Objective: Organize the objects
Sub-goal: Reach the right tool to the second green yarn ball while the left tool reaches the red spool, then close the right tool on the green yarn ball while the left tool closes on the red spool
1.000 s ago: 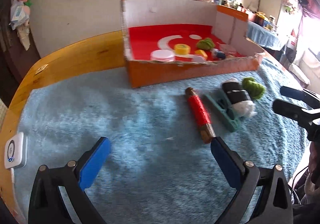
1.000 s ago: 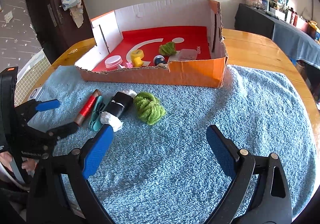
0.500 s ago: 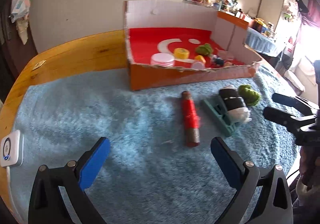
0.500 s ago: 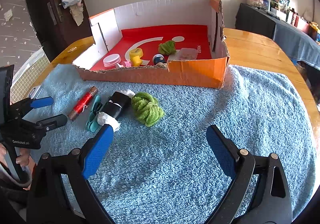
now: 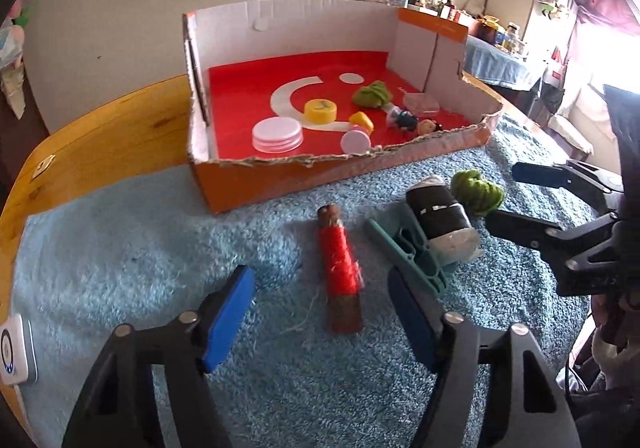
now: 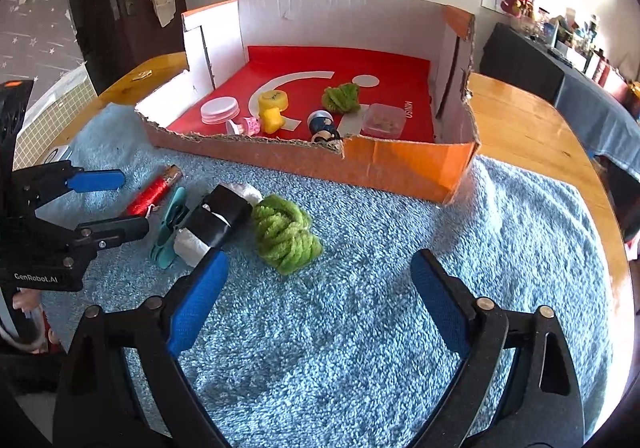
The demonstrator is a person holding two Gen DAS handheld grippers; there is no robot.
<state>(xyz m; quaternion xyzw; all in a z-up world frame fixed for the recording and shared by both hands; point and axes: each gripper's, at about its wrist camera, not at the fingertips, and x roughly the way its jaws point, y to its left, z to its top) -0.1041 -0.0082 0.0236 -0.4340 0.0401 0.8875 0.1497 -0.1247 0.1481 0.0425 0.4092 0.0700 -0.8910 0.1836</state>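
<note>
On the blue towel lie a red thread spool (image 5: 339, 264) (image 6: 154, 190), a teal clip (image 5: 408, 254) (image 6: 170, 226), a black-wrapped roll (image 5: 438, 212) (image 6: 218, 218) and a green yarn ball (image 5: 478, 190) (image 6: 286, 234). My left gripper (image 5: 322, 312) is open, its fingers on either side of the spool's near end, just above the towel. It also shows in the right wrist view (image 6: 110, 204). My right gripper (image 6: 320, 308) is open and empty, just short of the yarn ball. It also shows in the left wrist view (image 5: 520, 200).
An open cardboard box (image 5: 280, 172) (image 6: 400, 164) with a red floor holds lids, a yellow cap, green yarn, small toys and a clear case. The towel (image 6: 400, 368) covers a wooden table (image 6: 520, 120). A white device (image 5: 14, 348) lies at the left edge.
My left gripper has moved forward and right, so the red spool now lies between its fingers. The right gripper has crept a little closer to the green yarn ball.
</note>
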